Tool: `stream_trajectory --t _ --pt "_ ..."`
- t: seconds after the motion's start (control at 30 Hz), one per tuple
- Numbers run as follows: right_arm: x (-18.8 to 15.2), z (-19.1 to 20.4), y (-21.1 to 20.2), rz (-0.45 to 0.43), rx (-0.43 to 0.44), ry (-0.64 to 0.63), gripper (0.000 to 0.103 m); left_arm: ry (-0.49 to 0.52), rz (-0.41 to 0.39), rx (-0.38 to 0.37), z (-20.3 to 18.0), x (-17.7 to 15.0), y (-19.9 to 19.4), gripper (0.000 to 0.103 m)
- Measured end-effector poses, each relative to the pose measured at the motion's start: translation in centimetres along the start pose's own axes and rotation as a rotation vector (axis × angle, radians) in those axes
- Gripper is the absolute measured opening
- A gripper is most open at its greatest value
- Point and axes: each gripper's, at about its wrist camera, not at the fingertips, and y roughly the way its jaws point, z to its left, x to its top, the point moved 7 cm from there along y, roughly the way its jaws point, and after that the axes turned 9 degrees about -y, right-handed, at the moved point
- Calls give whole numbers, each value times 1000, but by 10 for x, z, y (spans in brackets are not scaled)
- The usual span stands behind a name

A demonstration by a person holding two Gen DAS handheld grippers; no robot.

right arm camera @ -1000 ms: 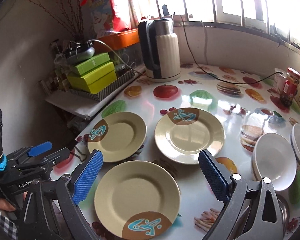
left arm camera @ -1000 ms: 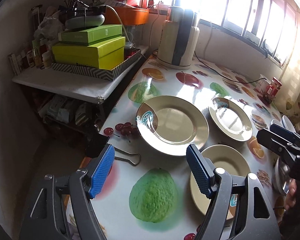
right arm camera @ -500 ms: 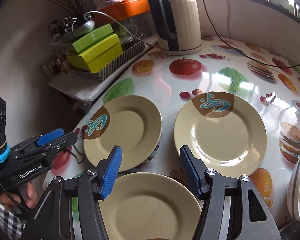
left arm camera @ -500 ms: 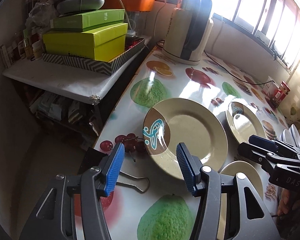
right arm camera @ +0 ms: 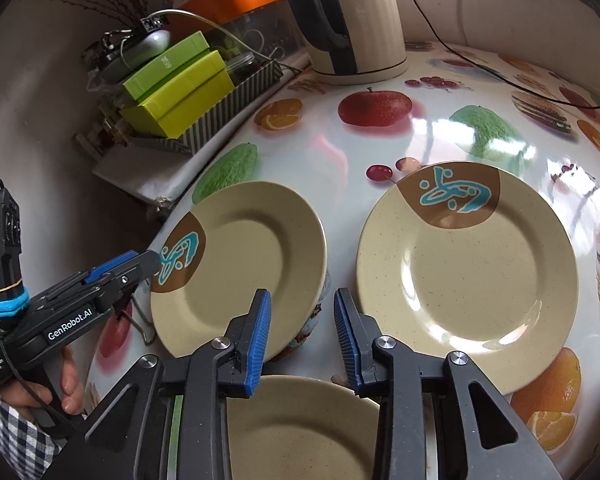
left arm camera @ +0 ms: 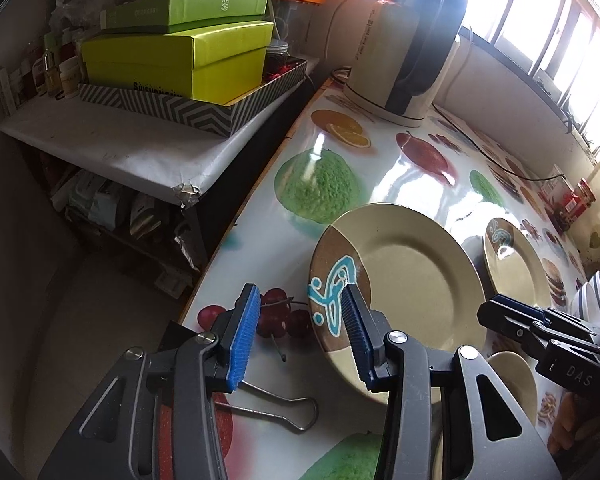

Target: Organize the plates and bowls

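My left gripper (left arm camera: 298, 330) has just been closing its jaws; they straddle the brown rim of the left plate (left arm camera: 412, 280) on the worktop (left arm camera: 380, 168), pads not yet pressing. My right gripper (right arm camera: 302, 334) has also been closing, half-shut, empty, over the gap between that plate (right arm camera: 244, 268), the right plate (right arm camera: 472, 280) and the near plate (right arm camera: 296, 432).
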Motion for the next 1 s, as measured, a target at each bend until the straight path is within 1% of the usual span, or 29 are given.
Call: stream_trajectory --t 0.03,0.07,0.13,0.2,0.27,0.33,0.4,0.5,0.53,0.77,1.0 --pt "0 -1 1 2 4 7 30 -4 6 -3 0 0 2 38" --pt "1 -1 2 0 8 8 29 -1 10 -7 -1 1 5 36" --pt "2 -2 3 -1 10 7 28 0 17 -6 -1 1 9 36" --pt "3 -3 5 2 16 12 26 -22 32 -28 -1 1 12 36" --pt "4 -5 7 4 18 18 25 -14 30 -23 -2 1 12 35" --pt "5 -6 9 6 23 24 21 -12 34 -25 -3 1 13 35" --pt "5 -7 10 7 34 34 20 -12 37 -30 -5 1 14 34" --pt "6 -8 12 8 46 44 17 1 37 -41 -10 2 15 23" --pt "6 -8 12 7 50 47 16 4 36 -38 -12 2 15 22" --pt "6 -11 11 -1 71 68 15 1 32 -26 -12 3 16 22" --pt "6 -10 11 -10 66 62 15 2 24 -17 -13 4 15 22"
